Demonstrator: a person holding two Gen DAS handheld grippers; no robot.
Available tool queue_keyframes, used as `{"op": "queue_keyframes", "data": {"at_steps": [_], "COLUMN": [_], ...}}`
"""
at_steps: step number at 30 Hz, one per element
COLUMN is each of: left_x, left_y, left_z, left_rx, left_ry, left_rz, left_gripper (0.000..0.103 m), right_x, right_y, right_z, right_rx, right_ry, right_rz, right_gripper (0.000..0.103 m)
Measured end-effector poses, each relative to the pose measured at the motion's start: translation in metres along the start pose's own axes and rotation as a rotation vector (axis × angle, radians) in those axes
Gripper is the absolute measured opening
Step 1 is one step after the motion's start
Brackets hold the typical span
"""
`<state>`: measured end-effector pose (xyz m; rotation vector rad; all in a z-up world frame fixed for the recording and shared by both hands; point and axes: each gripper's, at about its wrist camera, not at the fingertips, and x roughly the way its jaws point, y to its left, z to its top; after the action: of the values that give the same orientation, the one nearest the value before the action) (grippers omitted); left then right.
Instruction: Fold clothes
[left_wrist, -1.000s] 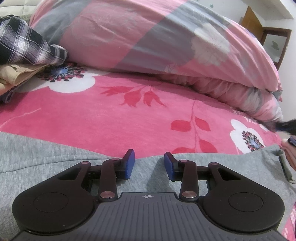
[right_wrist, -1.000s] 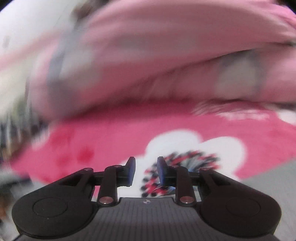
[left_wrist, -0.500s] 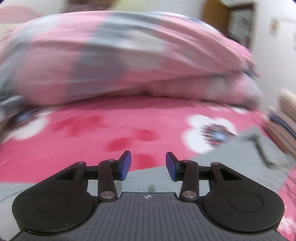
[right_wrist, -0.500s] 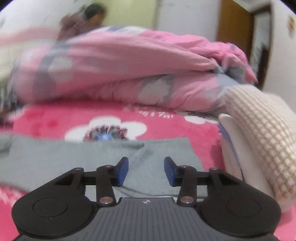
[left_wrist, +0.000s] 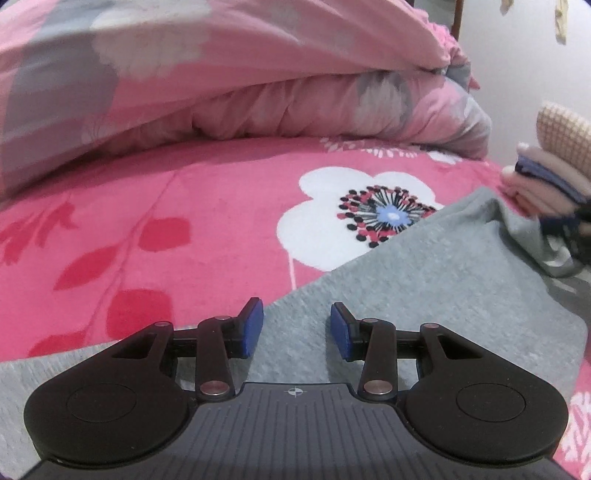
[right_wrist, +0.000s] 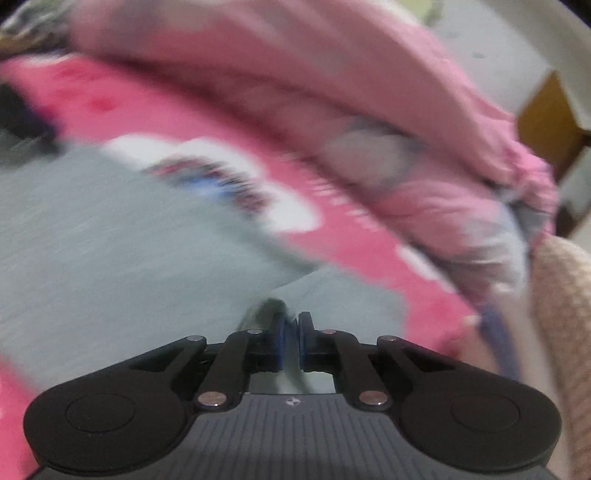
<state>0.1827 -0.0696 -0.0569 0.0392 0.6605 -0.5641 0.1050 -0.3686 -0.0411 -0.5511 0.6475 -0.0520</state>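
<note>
A grey garment (left_wrist: 436, 295) lies flat on the pink flowered bed sheet (left_wrist: 184, 206). My left gripper (left_wrist: 297, 330) is open just above the garment's near edge, with nothing between its blue pads. In the blurred right wrist view my right gripper (right_wrist: 291, 334) is shut on a fold of the grey garment (right_wrist: 110, 236) at its right end. The right gripper also shows dimly at the right edge of the left wrist view (left_wrist: 576, 229), holding the cloth's raised corner.
A rolled pink and grey duvet (left_wrist: 258, 85) lies across the back of the bed. A stack of folded clothes (left_wrist: 546, 173) with a cream knit on top sits at the right; it shows in the right wrist view (right_wrist: 565, 295) too.
My right gripper has closed on the garment's right end; it was open half a second ago. My left gripper has swung right along the garment's edge and stays open.
</note>
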Motion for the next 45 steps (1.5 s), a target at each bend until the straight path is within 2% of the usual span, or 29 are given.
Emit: {"op": "queue_keyframes", "data": {"at_steps": [2, 5, 7, 9, 11, 13, 16, 23, 25, 26, 28, 29, 35, 45], "left_x": [-0.001, 0.000, 0.000, 0.001, 0.001, 0.000, 0.000, 0.000, 0.000, 0.000, 0.000, 0.000, -0.001, -0.001], "left_y": [0.004, 0.006, 0.007, 0.008, 0.010, 0.011, 0.012, 0.014, 0.014, 0.014, 0.013, 0.013, 0.011, 0.011], "left_z": [-0.001, -0.001, 0.000, 0.000, -0.001, -0.001, -0.002, -0.003, -0.003, -0.003, -0.003, -0.004, -0.004, -0.004], "left_rx": [-0.022, -0.041, -0.050, -0.057, -0.064, -0.070, -0.078, -0.083, -0.085, -0.084, -0.079, -0.077, -0.070, -0.073], "left_ry": [-0.005, -0.012, -0.015, -0.017, -0.019, -0.021, -0.024, -0.028, -0.029, -0.030, -0.031, -0.031, -0.035, -0.037], "left_rz": [-0.015, -0.029, -0.036, -0.043, -0.048, -0.054, -0.060, -0.067, -0.067, -0.066, -0.059, -0.054, -0.037, -0.022], "left_gripper": [0.041, 0.041, 0.041, 0.041, 0.041, 0.041, 0.041, 0.041, 0.041, 0.041, 0.040, 0.040, 0.038, 0.037], "right_x": [0.017, 0.048, 0.057, 0.066, 0.055, 0.047, 0.045, 0.073, 0.079, 0.084, 0.089, 0.091, 0.076, 0.102], "right_y": [-0.033, -0.075, -0.089, -0.103, -0.101, -0.098, -0.110, -0.104, -0.090, -0.082, -0.075, -0.071, -0.077, -0.072], "right_z": [0.008, 0.013, 0.012, 0.011, 0.013, 0.021, 0.038, 0.050, 0.047, 0.044, 0.042, 0.042, 0.051, 0.062], "right_rx": [0.063, 0.128, 0.149, 0.169, 0.138, 0.105, 0.171, 0.344, 0.303, 0.273, 0.243, 0.229, 0.157, 0.071], "right_ry": [0.007, 0.055, 0.082, 0.109, 0.071, 0.039, 0.030, 0.208, 0.247, 0.268, 0.285, 0.293, 0.199, 0.184], "right_rz": [-0.071, -0.238, -0.282, -0.324, -0.320, -0.290, -0.147, 0.218, 0.230, 0.223, 0.210, 0.204, 0.049, 0.007], "right_gripper": [0.006, 0.009, 0.021, 0.046, 0.047, 0.047, 0.047, 0.047, 0.046, 0.040, 0.021, 0.006, 0.004, 0.003]}}
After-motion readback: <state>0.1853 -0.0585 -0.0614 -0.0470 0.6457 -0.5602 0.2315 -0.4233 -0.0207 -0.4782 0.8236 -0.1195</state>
